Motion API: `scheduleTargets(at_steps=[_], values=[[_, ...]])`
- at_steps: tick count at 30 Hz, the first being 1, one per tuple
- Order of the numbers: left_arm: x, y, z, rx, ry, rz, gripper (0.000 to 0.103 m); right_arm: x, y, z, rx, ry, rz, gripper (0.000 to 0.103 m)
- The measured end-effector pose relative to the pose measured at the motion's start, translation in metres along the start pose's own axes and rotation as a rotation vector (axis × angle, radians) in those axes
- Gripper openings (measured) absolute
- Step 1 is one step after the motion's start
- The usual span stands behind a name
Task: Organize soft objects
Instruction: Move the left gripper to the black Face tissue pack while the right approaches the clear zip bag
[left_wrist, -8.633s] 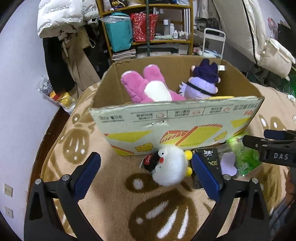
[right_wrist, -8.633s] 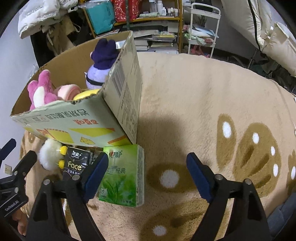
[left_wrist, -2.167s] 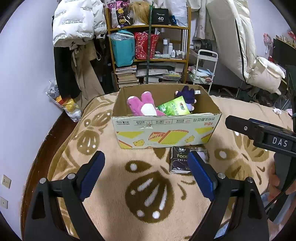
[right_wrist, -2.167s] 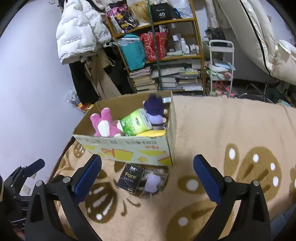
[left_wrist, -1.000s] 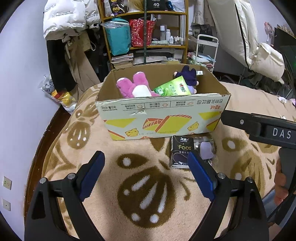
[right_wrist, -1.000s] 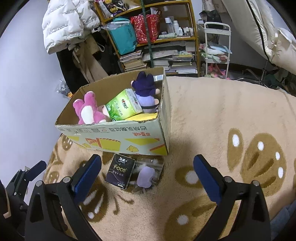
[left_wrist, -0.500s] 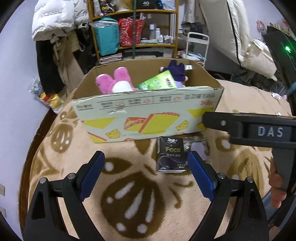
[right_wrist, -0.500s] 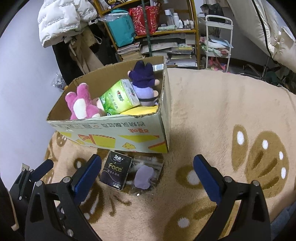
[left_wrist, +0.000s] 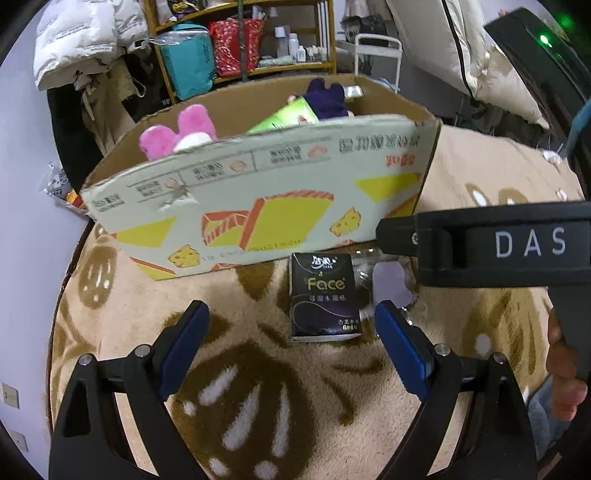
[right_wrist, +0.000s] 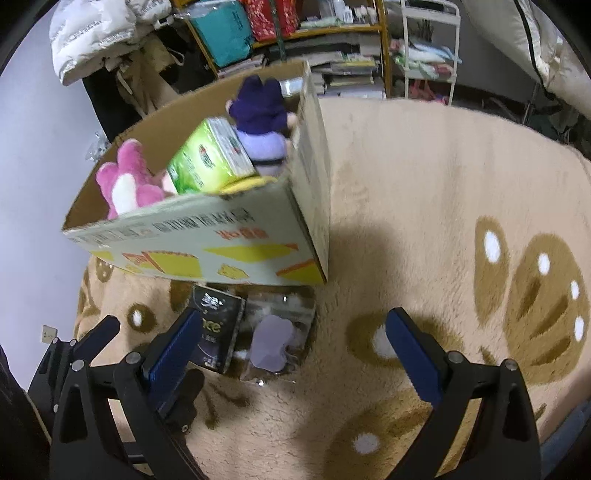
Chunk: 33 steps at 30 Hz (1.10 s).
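The left hand-held gripper (left_wrist: 291, 347) hangs low over the rug (left_wrist: 258, 406), its blue-padded jaws spread wide and empty. Just beyond its tips lies a black tissue pack (left_wrist: 324, 295) marked "Face", flat on the rug and nearer the right-hand pad. The right hand-held gripper (right_wrist: 291, 343) is also released, jaws wide apart with nothing between the pads; it hovers above a clear plastic bag holding a pale purple soft piece (right_wrist: 269, 343), which lies touching the black pack's side.

Both loose items sit right against the front wall of an open cardboard box (left_wrist: 258, 206), near its right front corner. Inside the box, a pink plush (right_wrist: 125, 184) rests at the left end, a green tissue pack (right_wrist: 210, 158) leans in the middle, and a purple plush (right_wrist: 262, 122) sits at the right end, with something yellow beneath.

The sorting looks mostly finished: these things are boxed, and the black pack and the bagged piece appear to be what remains.
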<state>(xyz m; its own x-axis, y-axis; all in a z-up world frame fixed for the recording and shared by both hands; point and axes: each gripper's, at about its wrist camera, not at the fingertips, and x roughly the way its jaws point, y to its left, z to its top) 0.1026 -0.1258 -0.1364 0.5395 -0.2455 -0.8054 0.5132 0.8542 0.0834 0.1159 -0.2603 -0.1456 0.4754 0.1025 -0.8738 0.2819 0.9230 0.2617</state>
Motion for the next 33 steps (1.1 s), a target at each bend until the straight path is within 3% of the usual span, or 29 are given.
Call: scheduleTargets(at_steps=[9,15,33], values=[[0.014,-0.008,-0.003,0.020,0.032,0.011,0.090,0.019,-0.001,-0.004,-0.004,0.065,0.026,0.086],[0.026,-0.008,-0.007,0.018,0.065,0.031,0.090,0.031,0.004,-0.008,-0.025,0.125,0.033,0.066],[0.025,-0.011,-0.006,0.013,0.044,0.027,0.088,0.056,0.025,-0.008,-0.047,0.149,0.000,0.066]])
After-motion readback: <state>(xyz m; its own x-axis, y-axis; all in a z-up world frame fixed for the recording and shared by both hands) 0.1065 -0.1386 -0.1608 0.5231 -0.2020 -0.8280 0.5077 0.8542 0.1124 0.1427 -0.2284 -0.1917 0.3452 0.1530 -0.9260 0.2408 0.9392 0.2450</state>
